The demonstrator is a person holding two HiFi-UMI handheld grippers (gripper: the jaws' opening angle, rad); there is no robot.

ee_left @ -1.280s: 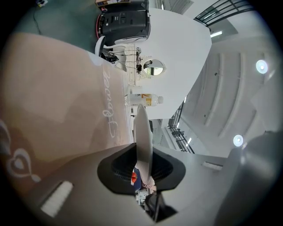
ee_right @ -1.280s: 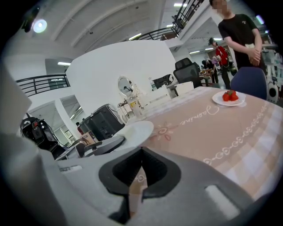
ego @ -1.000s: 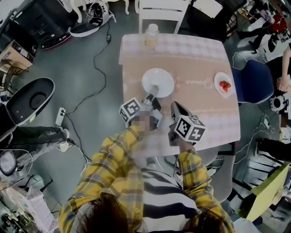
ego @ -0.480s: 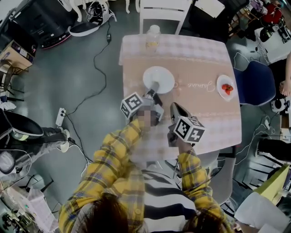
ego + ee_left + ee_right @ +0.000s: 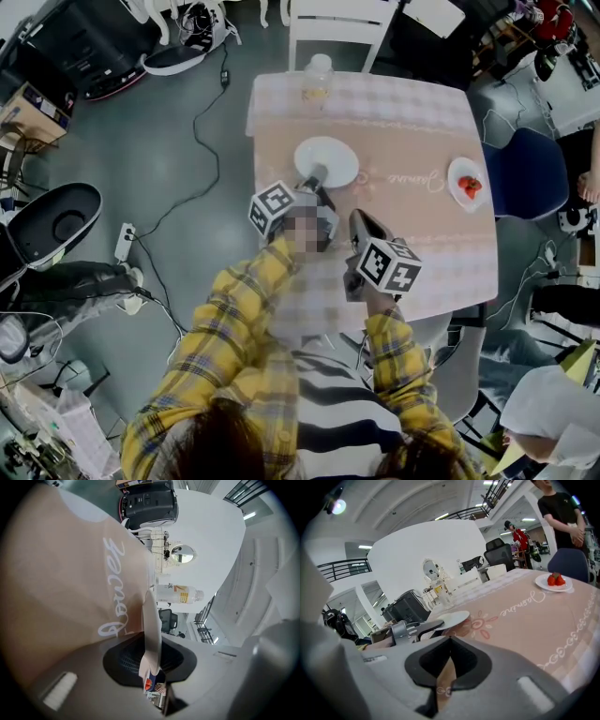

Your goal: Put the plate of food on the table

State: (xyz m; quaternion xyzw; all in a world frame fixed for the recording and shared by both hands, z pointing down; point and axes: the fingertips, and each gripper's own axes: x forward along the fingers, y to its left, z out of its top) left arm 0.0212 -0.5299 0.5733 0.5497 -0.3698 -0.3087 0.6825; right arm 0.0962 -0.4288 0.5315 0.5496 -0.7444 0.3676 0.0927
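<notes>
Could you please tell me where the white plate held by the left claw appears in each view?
Head view: white plate, mid-table, at the left claw's tip.
Left gripper view: plate edge-on at centre, clamped between the jaws.
Right gripper view: plate left of centre.
Shared landmark: the runner's cursive lettering.

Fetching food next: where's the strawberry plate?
In the head view, the strawberry plate sits near the right edge of the table, beside the blue chair.

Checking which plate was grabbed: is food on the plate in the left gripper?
No, the white plate in the left gripper is bare; the strawberries sit on a small plate.
</notes>
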